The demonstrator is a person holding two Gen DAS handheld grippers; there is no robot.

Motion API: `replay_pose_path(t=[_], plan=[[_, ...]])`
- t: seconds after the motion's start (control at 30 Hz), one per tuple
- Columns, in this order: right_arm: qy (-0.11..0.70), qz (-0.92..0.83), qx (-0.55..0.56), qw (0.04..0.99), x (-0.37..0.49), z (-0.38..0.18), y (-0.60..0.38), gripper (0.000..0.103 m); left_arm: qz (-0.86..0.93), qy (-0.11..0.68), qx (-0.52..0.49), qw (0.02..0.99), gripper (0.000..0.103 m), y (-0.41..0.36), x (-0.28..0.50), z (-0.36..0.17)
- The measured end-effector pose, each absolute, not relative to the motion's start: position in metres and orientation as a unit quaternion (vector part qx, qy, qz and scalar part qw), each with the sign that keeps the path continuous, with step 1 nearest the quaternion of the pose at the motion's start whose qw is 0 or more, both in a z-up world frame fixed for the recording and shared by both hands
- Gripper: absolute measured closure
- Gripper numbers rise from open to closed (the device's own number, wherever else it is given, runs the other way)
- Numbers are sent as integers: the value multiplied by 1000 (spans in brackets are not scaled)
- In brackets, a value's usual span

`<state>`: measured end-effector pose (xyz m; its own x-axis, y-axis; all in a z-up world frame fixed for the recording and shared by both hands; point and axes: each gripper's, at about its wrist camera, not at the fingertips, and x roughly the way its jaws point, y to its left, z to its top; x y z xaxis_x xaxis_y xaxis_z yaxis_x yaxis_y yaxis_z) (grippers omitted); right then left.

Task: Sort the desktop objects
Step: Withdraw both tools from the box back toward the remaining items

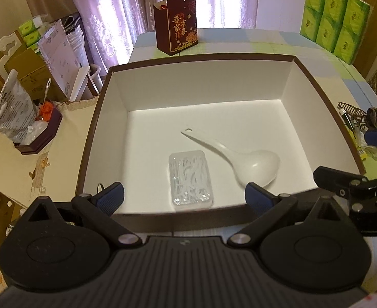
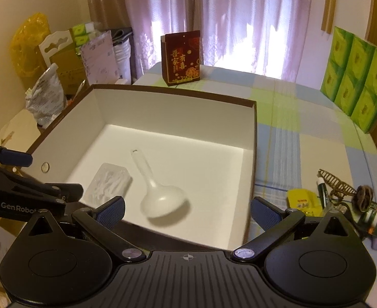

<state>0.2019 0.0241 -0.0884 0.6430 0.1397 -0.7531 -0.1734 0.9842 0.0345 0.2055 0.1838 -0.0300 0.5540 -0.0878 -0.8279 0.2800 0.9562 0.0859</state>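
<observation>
A big brown box with a white inside [image 1: 239,82] [image 2: 162,110] fills the middle of both views. On its floor lie a white plastic spoon [image 1: 252,164] [image 2: 160,202] and a clear case of white floss picks [image 1: 190,179] [image 2: 106,186]. My left gripper [image 1: 185,195] hovers open over the near wall, nothing between its fingers. My right gripper [image 2: 187,211] is open over the box's near right corner, also empty. A pile of small items [image 2: 342,200] [image 1: 358,128] lies on the table right of the box: a yellow packet, a pen, a brown hair clip, a walnut, a green packet.
A dark red gift bag [image 1: 176,23] [image 2: 182,57] stands behind the box. Green tissue packs [image 1: 334,18] [image 2: 355,82] are stacked at the back right. A side table at left holds a small maroon box [image 1: 39,133] of odds and a plastic bag.
</observation>
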Motion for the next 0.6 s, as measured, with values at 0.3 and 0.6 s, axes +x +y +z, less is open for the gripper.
replay_pose_path(t=[0.3, 0.6], plan=[[410, 103, -41, 905, 184, -85, 14, 2, -94, 464, 103, 875, 4, 173, 180, -28], [412, 128, -54, 900, 169, -88, -2, 2, -81, 468, 97, 875, 4, 161, 155, -25]])
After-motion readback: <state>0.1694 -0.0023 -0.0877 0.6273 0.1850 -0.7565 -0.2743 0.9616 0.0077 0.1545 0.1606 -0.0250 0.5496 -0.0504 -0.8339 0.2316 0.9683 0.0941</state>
